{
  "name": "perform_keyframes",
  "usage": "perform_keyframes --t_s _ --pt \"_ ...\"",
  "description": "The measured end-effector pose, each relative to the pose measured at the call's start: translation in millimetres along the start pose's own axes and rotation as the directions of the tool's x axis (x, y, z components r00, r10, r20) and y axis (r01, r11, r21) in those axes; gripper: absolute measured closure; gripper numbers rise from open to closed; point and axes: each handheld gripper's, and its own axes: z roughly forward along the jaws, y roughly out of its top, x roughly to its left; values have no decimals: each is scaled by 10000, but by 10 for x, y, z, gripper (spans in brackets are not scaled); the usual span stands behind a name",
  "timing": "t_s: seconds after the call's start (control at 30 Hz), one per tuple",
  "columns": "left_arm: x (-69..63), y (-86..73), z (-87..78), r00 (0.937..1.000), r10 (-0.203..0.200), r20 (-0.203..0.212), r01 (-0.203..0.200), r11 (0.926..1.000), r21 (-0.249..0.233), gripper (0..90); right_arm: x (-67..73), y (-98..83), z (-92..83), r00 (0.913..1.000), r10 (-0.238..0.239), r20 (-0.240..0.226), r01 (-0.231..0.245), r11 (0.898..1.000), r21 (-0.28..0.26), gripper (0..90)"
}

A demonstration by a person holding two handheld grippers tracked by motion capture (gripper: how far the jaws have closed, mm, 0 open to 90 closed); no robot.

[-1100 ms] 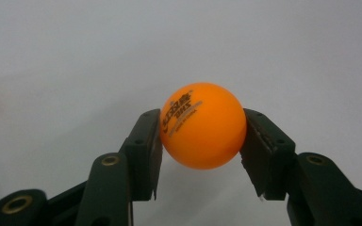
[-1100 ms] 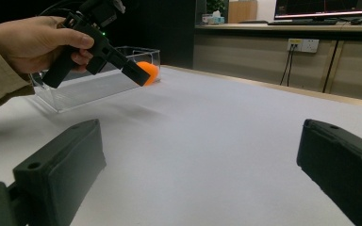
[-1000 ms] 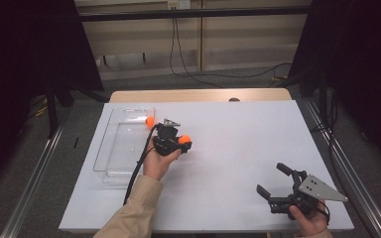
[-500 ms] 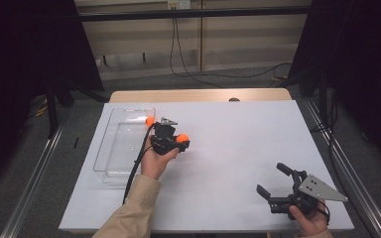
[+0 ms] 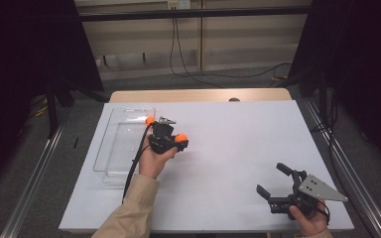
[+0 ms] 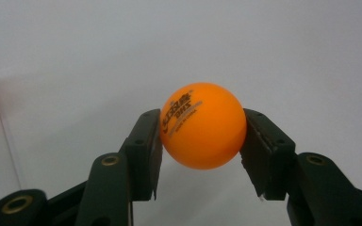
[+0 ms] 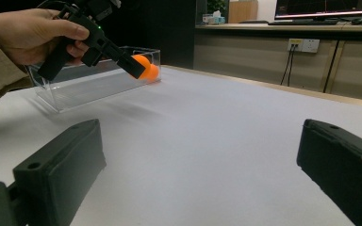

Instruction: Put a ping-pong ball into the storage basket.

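Left tongs (image 6: 200, 136) raised, jaws clamped; right tongs (image 5: 274, 183) low, jaws spread.

A box (image 5: 121, 144) lies at the left of the surface (image 5: 238, 139), a ball (image 6: 201, 125) just beside its right wall, the right gripper (image 5: 273, 191) well apart at the near right.

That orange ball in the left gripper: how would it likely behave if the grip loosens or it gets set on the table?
The orange ball is round and smooth, held at two small spots by the left gripper, so it could slip out. On the flat white table it would probably roll. It looks like a printed table tennis ball, so likely light and bouncy.
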Motion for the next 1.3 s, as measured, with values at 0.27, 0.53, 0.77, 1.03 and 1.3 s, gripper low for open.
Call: perform_keyframes --t_s 0.27,0.53,0.77,1.03,1.3 --pt "20 7 -29 9999 -127 91 127 9999 -7 510 1 1 -1 10000 11 -9 -11 10000 2 8" --pt "38 12 -50 9998 -183 75 183 9998 -21 510 1 1 -1 10000 7 -2 -7 10000 -4 8" --pt "67 19 -88 9998 -206 0 206 9998 -10 510 2 2 -1 10000 0 -11 0 10000 -9 8" --pt "83 25 -111 9997 -256 -4 256 9997 -22 509 1 2 0 10000 5 -19 -5 10000 -6 8" --pt "97 31 -139 9994 -336 -46 336 9994 5 510 2 2 -2 10000 -3 -14 3 10000 -11 8"
